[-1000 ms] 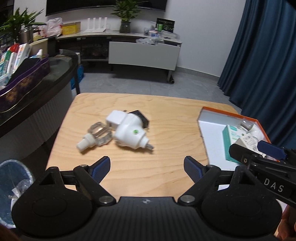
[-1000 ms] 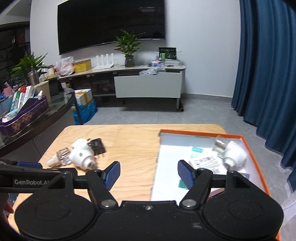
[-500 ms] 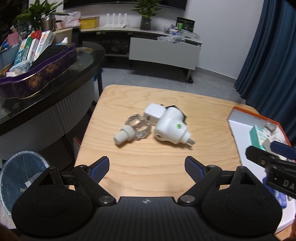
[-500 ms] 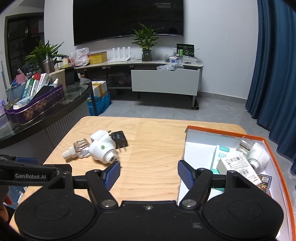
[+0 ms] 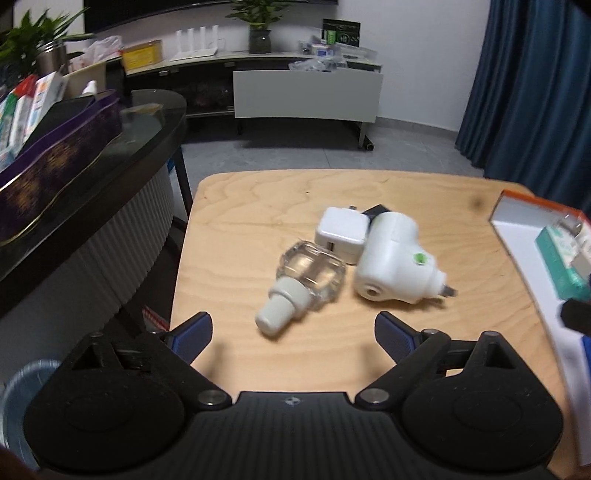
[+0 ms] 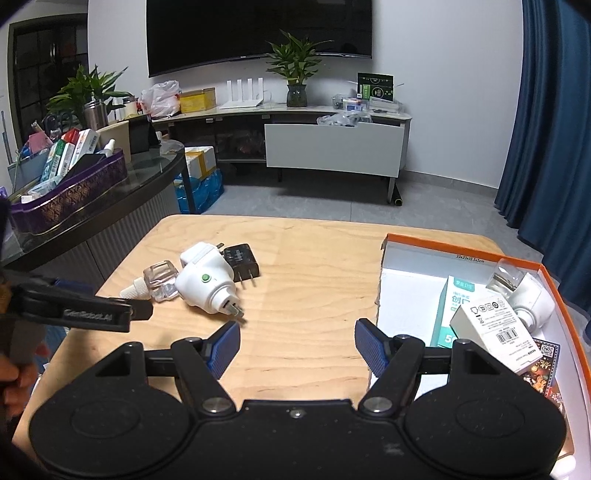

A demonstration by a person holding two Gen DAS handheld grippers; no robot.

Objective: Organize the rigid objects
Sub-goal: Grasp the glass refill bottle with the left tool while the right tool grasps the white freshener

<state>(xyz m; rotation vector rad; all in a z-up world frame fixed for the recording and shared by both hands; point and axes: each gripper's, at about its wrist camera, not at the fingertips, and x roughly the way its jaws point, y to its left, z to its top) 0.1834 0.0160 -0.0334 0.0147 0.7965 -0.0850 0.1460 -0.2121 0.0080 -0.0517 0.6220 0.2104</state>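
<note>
The sorting was partly done. Right of the right claw, the orange-rimmed cardboard box already held cartons and a white plug-in. Four things lay loose on the pale wooden desk, just ahead of the left claw: a faceted clear glass bottle with a white neck, a smooth rounded white plug-in, a square white charger and a matte black adapter. The left claw's jaws were opening with nothing between them; the right claw stood released and empty.

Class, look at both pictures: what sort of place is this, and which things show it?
Probably a home living room: a large dark wall-mounted television, a long low media console with a potted green plant, and dark blue floor-length curtains.
</note>
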